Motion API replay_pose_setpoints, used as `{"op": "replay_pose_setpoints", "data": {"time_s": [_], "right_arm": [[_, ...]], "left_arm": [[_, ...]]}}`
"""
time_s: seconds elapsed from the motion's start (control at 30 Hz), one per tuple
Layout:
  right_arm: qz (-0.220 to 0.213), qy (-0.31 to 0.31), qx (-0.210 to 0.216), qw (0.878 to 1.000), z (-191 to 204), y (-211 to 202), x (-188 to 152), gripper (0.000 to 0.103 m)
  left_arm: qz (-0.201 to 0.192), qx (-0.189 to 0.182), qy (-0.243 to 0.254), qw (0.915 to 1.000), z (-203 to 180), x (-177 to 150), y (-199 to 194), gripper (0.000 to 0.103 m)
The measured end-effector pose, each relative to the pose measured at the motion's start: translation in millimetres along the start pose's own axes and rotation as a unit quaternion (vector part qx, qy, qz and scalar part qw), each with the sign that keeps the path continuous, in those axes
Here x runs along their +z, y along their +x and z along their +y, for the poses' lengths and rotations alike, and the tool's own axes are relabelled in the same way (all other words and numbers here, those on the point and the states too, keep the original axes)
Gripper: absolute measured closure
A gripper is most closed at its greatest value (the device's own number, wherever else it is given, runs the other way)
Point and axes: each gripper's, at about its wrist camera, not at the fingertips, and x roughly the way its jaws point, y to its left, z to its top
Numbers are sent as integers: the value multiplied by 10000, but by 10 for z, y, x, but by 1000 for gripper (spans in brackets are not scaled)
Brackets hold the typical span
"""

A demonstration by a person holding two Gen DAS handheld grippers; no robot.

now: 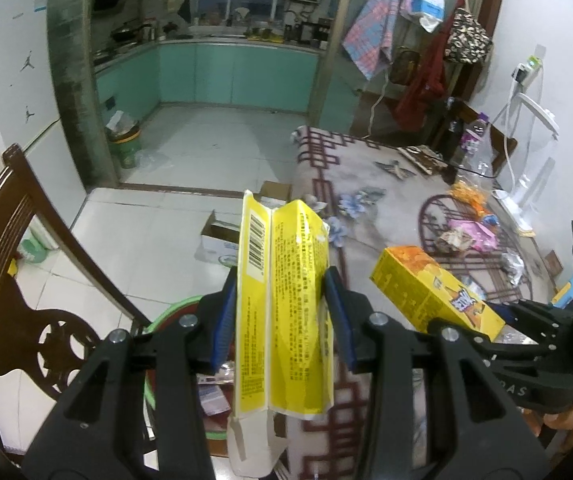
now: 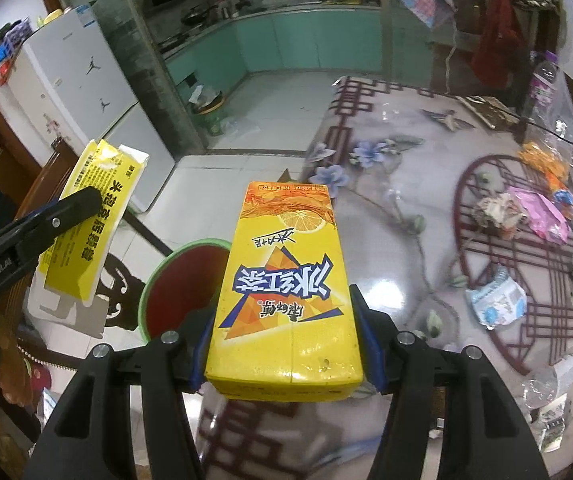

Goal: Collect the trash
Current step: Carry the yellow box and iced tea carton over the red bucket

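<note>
My left gripper [image 1: 282, 312] is shut on a flattened yellow carton [image 1: 282, 300] with a barcode, held upright past the table's left edge, above a green-rimmed red bin [image 1: 174, 312]. The carton also shows in the right wrist view [image 2: 86, 232], as does the bin [image 2: 182, 284]. My right gripper [image 2: 286, 344] is shut on a yellow iced-tea drink box [image 2: 286, 292], held over the table edge beside the bin. The drink box shows in the left wrist view [image 1: 434, 292] too. Wrappers [image 2: 498, 208] and crumpled packets [image 2: 494, 300] lie on the table.
The table [image 2: 386, 184] has a patterned cloth under clear plastic. A dark wooden chair [image 1: 34, 264] stands left of the bin. A plastic bottle [image 2: 546, 80] and a white fan [image 1: 534, 152] stand at the far right. Cardboard boxes [image 1: 222, 236] lie on the tiled floor.
</note>
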Motion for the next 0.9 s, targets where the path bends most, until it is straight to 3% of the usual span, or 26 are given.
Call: {"op": "replay_pose_setpoints", "data": {"time_s": [0.37, 0.9], "right_arm": [[298, -381, 168, 9987, 447, 287, 44, 47], [798, -770, 249, 9935, 826, 778, 124, 47]], "left_arm": [[352, 288, -343, 9984, 494, -153, 195, 62], [736, 299, -509, 9955, 820, -206, 554, 61]]}}
